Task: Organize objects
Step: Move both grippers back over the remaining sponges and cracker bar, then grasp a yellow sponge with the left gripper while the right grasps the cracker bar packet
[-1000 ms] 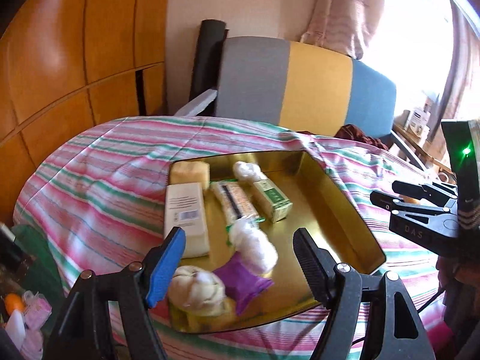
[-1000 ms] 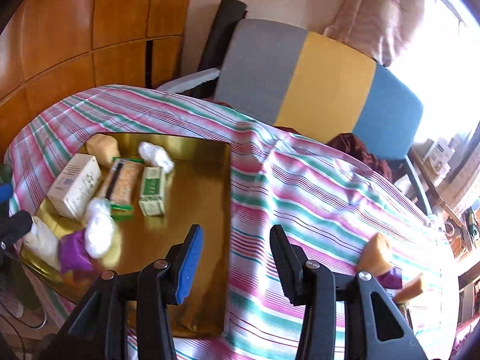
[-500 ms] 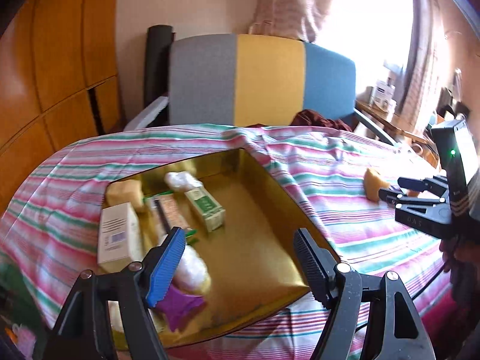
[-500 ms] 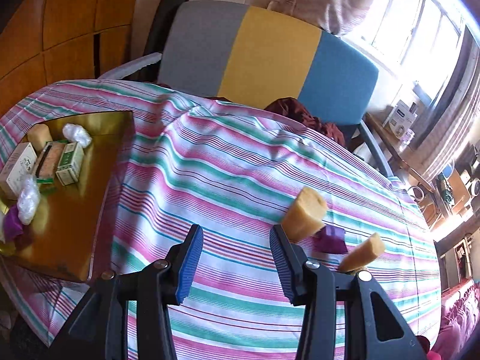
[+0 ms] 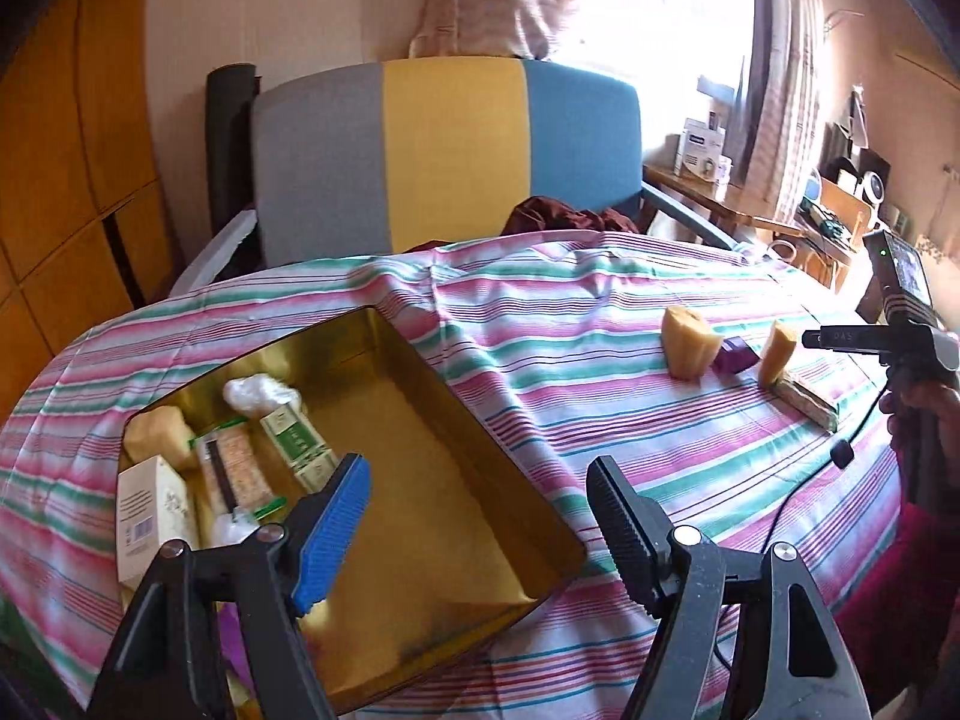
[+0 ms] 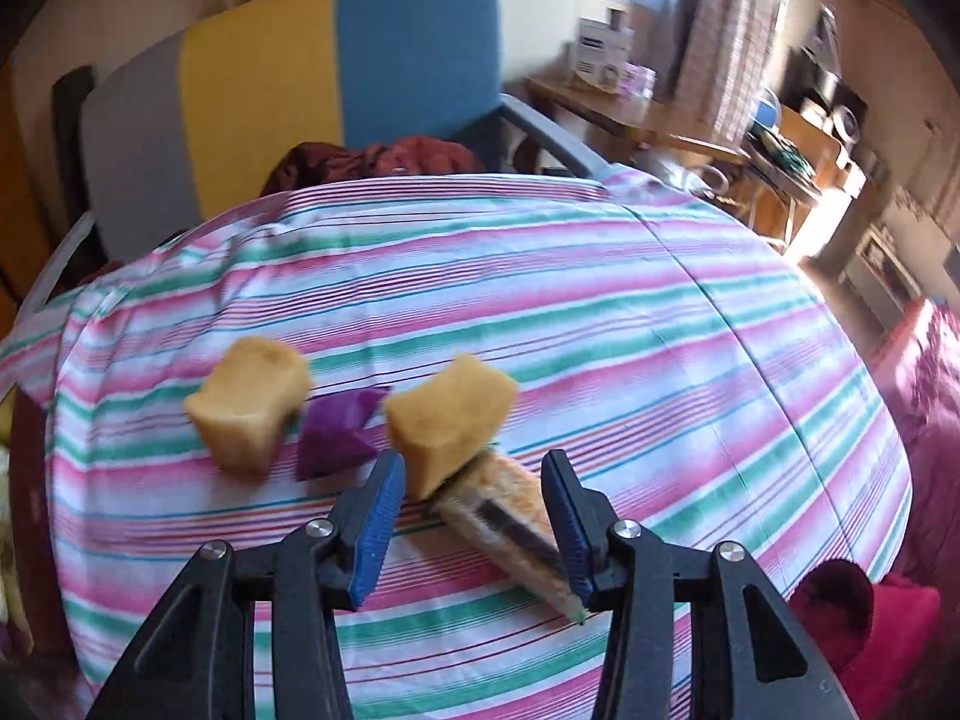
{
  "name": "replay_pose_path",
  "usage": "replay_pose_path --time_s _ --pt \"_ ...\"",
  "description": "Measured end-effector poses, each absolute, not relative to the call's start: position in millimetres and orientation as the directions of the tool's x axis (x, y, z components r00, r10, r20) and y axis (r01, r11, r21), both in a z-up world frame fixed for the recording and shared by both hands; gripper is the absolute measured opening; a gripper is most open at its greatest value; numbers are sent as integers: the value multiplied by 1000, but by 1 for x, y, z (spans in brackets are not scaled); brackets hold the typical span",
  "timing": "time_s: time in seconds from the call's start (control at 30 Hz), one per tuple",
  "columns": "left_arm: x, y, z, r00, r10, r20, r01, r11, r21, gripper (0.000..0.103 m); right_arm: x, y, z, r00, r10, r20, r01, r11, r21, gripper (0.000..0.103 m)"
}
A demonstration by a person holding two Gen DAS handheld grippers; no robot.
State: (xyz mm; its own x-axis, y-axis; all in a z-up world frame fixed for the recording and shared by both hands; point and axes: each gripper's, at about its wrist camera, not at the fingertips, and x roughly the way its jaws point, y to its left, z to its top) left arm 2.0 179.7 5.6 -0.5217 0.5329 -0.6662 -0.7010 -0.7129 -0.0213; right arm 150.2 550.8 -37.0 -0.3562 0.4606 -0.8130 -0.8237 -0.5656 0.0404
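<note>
A gold tray (image 5: 420,516) on the striped tablecloth (image 5: 600,372) holds a white box (image 5: 153,510), a green-and-white box (image 5: 297,444), a wrapped bar (image 5: 231,468), a white wad (image 5: 258,393) and a tan block (image 5: 156,435). My left gripper (image 5: 477,468) hangs open over the tray's bare near half. To the right lie two tan spongy blocks (image 6: 249,405) (image 6: 447,420), a purple piece (image 6: 339,429) and a wrapped bar (image 6: 504,516). My right gripper (image 6: 471,474) is open and straddles that bar, whose end lies close to the right finger. The view is blurred.
A chair with a grey, yellow and blue back (image 5: 450,150) stands behind the table, with a dark red cloth (image 5: 564,219) on its seat. Wooden wall panels (image 5: 72,180) are at the left. A cluttered side table (image 5: 798,222) is at the right. A black cable (image 5: 804,492) trails across the cloth.
My right gripper has swung from above the tray across to the loose items on the right. My left gripper has drifted right along the tray. Neither pair of jaws has visibly widened or narrowed.
</note>
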Motion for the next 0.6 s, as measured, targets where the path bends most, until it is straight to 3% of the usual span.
replay_pose_path --time_s 0.1,0.6 --pt "3 199 5 -501 544 -673 -723 -691 -20 75 169 570 -45 -383 398 -834 -863 -477 168 48" --pt "1 345 -9 -346 606 -716 -846 -531 -41 75 165 570 -45 -413 370 -832 -845 -496 199 48"
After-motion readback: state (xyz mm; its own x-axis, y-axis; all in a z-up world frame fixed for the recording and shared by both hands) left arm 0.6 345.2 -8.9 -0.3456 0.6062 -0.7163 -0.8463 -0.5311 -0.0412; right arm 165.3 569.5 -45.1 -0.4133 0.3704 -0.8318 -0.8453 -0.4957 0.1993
